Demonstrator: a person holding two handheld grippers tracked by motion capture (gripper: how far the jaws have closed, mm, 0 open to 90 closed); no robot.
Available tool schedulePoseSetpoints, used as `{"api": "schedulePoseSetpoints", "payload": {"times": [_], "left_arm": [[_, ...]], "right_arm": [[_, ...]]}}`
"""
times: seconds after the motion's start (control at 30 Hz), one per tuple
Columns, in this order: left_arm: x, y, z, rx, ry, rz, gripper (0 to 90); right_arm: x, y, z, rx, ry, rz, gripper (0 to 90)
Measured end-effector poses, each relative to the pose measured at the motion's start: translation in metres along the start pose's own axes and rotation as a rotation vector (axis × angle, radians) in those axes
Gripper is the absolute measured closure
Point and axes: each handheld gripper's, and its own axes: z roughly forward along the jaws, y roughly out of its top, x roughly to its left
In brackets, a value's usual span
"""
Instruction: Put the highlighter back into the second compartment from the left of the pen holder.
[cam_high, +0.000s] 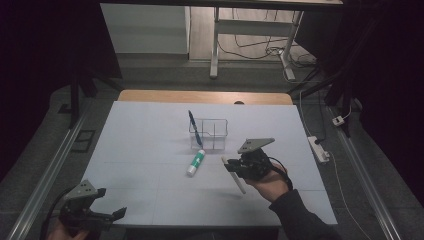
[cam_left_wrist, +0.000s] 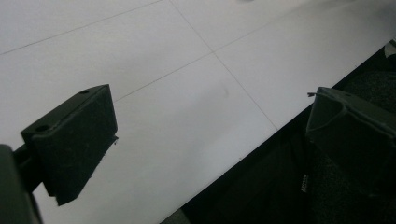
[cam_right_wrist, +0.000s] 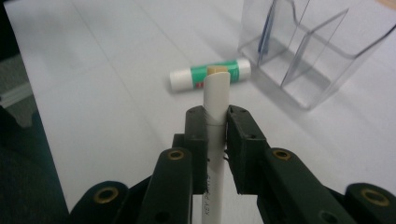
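White marker (cam_right_wrist: 215, 100) | clamped between right gripper (cam_right_wrist: 216, 122) jaws (tip protruding) | left gripper (cam_left_wrist: 210, 135) jaws wide

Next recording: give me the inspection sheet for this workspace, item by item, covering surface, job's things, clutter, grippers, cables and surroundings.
Surface: white table top with thin seam lines, wooden edge at the far side.
Job's things: white pen clamped in the right gripper; clear organizer with compartments, a blue pen standing in it; green-and-white glue stick lying just in front of it.
Clutter: nothing seen.
Grippers: right gripper shut on the white pen, lifted off the table; left gripper open at the near left edge, nothing between its jaws.
Cables: power strip and cords on the floor at right.
Surroundings: dark room, desk legs beyond the table.
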Motion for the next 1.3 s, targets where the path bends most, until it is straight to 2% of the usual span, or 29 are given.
{"api": "schedulePoseSetpoints", "payload": {"times": [0.2,0.4,0.63,0.9,1.3], "left_arm": [[0.000,0.000,0.000,0.000,-0.001,0.001,2.3],[0.000,0.000,0.000,0.000,0.000,0.002,2.4],[0.000,0.000,0.000,-0.001,0.000,0.003,2.3],[0.000,0.000,0.000,-0.002,-0.001,0.005,2.3],[0.000,0.000,0.000,-0.003,-0.002,0.007,2.3]], "right_arm": [[-0.007,0.010,0.003,-0.059,-0.007,0.023,78.6],[-0.013,0.017,0.007,-0.113,-0.022,0.026,78.7],[-0.020,0.027,0.011,-0.173,-0.018,0.046,78.7],[-0.026,0.038,0.020,-0.224,-0.032,0.060,78.7],[-0.037,0.065,0.026,-0.291,-0.060,0.057,78.7]]}}
